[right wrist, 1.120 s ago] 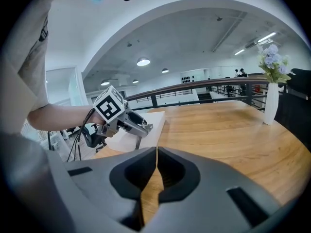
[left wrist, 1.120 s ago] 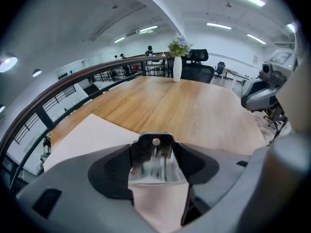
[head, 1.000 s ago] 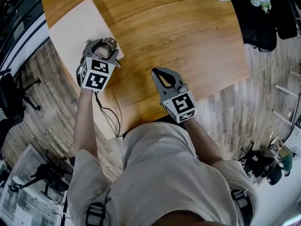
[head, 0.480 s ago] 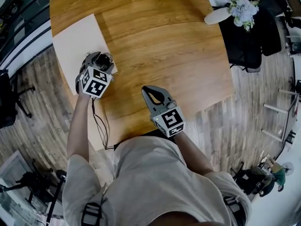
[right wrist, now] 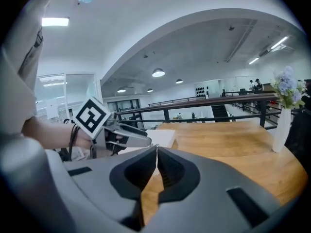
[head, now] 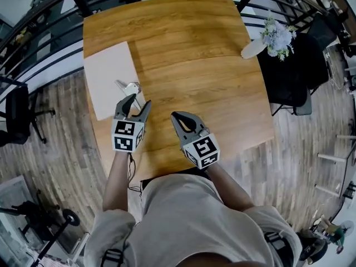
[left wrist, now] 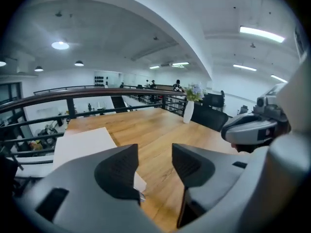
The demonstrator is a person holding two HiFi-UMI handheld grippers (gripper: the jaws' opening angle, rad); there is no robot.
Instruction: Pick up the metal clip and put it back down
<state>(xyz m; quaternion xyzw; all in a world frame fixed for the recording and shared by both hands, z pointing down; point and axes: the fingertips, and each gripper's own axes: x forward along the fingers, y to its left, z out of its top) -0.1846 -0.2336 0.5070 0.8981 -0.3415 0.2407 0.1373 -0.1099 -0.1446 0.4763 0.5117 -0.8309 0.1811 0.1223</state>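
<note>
1. Grey left tongs [head: 135, 102] stand released, the jaws having just closed slightly with nothing between them; right tongs [head: 176, 116] are clenched and empty.
2. Metal clip [head: 129, 86] lies just beyond the left tongs, at the white sheet's [head: 105, 74] edge on the wooden worktop [head: 194, 54].
3. The put-down is likely done; another pick would need the left tongs lowered over the clip.
4. Only the head view shows the clip; in the left gripper view a jaw hides that spot.

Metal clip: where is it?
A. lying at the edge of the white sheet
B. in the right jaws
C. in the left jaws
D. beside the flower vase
A: in the head view the metal clip lies at the white sheet's edge on the table, nothing gripping it.
</note>
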